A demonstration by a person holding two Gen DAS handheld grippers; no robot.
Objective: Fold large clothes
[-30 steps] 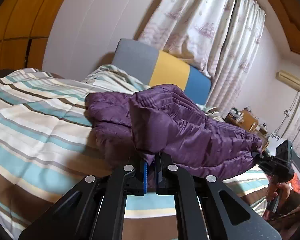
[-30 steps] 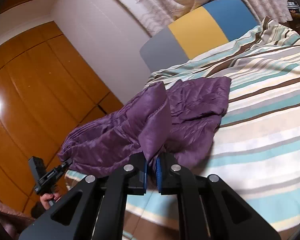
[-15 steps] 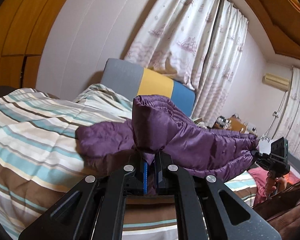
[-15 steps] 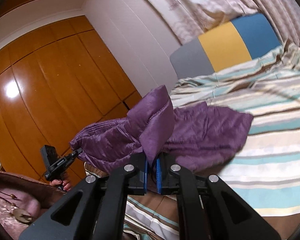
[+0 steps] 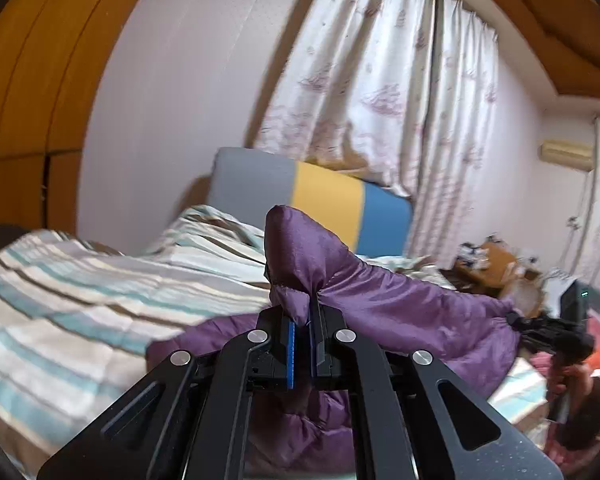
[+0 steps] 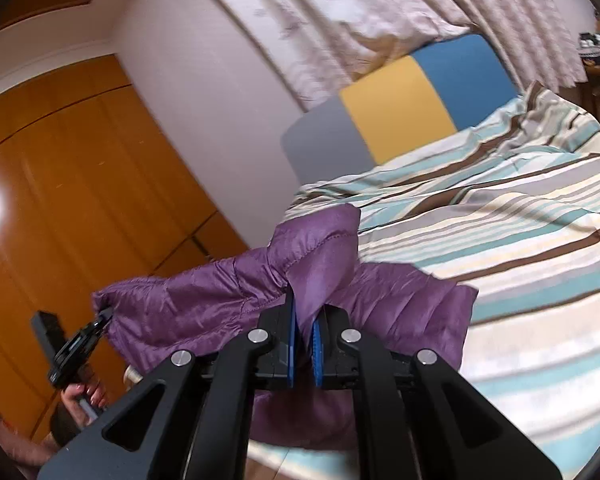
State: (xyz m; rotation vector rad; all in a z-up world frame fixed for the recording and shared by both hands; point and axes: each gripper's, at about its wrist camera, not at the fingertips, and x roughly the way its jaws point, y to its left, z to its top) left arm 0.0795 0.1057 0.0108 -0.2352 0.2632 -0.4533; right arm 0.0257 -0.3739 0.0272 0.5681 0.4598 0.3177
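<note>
Left gripper (image 5: 304, 344) and right gripper (image 6: 305, 344), jaws clamped on a purple jacket (image 5: 400, 304), stretch it above the bed (image 6: 520, 216) for folding.

The jacket (image 5: 400, 304) hung stretched between the left gripper (image 5: 303, 320) and the right gripper (image 6: 303, 320) at the foot edge of the bed (image 6: 520, 216), its lower part draped on the duvet. The headboard (image 5: 312, 196) stood at the far edge, curtains (image 5: 380, 80) behind it.
</note>
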